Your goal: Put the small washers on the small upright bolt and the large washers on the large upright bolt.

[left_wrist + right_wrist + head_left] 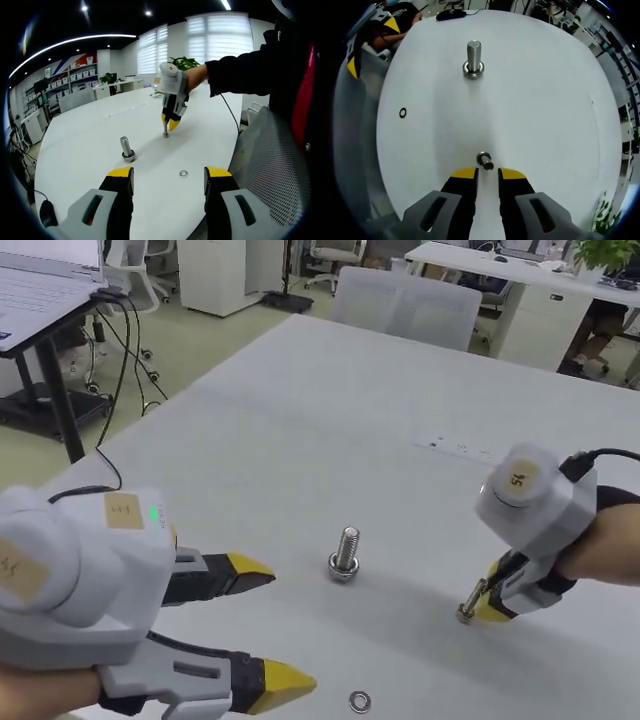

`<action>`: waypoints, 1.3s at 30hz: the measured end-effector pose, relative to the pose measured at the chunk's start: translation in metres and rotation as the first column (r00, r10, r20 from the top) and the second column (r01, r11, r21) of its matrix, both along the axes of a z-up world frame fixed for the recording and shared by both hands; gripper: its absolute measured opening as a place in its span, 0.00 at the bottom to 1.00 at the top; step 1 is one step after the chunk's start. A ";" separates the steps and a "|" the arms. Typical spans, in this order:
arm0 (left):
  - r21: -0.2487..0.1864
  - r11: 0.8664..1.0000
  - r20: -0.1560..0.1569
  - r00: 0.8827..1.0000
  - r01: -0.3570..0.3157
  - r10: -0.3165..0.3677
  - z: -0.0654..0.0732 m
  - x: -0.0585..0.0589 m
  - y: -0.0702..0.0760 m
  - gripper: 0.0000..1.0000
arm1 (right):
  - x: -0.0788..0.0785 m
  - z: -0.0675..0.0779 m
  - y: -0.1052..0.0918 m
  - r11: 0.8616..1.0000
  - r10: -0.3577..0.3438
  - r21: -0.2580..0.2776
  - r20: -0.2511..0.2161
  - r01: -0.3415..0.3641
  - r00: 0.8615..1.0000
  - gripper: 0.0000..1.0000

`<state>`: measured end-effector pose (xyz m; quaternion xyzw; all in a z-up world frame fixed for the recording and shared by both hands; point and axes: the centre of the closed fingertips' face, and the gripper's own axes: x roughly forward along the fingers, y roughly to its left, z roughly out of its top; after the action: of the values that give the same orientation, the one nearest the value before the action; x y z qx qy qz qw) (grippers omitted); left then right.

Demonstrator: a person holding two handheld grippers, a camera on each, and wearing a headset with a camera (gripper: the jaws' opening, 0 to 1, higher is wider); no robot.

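The right hand-held gripper [487, 172], narrowly parted, stands at the small bolt [485, 161] — next, the spread left hand-held gripper [169, 172] must pinch the loose washer [183, 174].

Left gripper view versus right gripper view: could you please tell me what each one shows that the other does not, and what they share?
Left gripper view: the left gripper with its jaws wide apart, the right gripper seen from outside with its tips down at the small bolt, the dark sleeve behind it, and blinded windows. Right gripper view: the right gripper's own jaws, nearly together, with the small bolt just ahead of their tips. Shared: the white table, the large bolt standing upright, and one loose washer.
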<state>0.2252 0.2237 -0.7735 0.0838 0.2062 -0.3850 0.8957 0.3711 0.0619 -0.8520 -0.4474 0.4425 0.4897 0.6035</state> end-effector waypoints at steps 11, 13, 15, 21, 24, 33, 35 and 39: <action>0.002 1.000 0.012 1.000 0.003 -0.003 0.004 -0.002 0.000 0.56 | -0.012 0.006 -0.005 1.000 -0.009 0.002 0.013 0.009 1.000 0.17; 0.003 1.000 0.013 1.000 0.005 -0.005 0.003 -0.002 0.000 0.56 | -0.014 0.006 -0.005 1.000 -0.008 0.003 0.011 0.008 1.000 0.17; 0.004 1.000 0.014 1.000 0.006 -0.006 0.004 -0.003 0.000 0.56 | -0.016 0.006 -0.005 1.000 -0.007 0.003 0.008 0.007 1.000 0.18; 0.004 1.000 0.019 1.000 0.009 -0.009 0.005 -0.005 0.000 0.56 | -0.034 0.004 -0.002 1.000 0.006 0.005 -0.008 -0.006 1.000 0.18; 0.006 1.000 0.023 1.000 0.010 -0.010 0.005 -0.006 0.000 0.56 | -0.046 0.003 0.004 1.000 0.026 0.005 -0.017 -0.026 1.000 0.18; 0.006 1.000 0.032 0.999 0.009 -0.009 0.008 -0.008 0.001 0.56 | -0.080 -0.002 0.030 0.994 0.105 0.024 -0.043 -0.104 0.994 0.18; 0.006 1.000 0.034 0.999 0.010 -0.010 0.009 -0.009 0.001 0.56 | -0.087 -0.003 0.037 0.992 0.125 0.027 -0.048 -0.124 0.991 0.18; 0.007 1.000 0.037 0.999 0.011 -0.011 0.009 -0.010 0.000 0.56 | -0.097 -0.005 0.049 0.987 0.158 0.031 -0.057 -0.157 0.986 0.18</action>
<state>0.2151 0.2238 -0.7640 0.0954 0.1903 -0.3876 0.8969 0.2739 0.1113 -0.8572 -0.4582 0.4170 0.5548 0.5553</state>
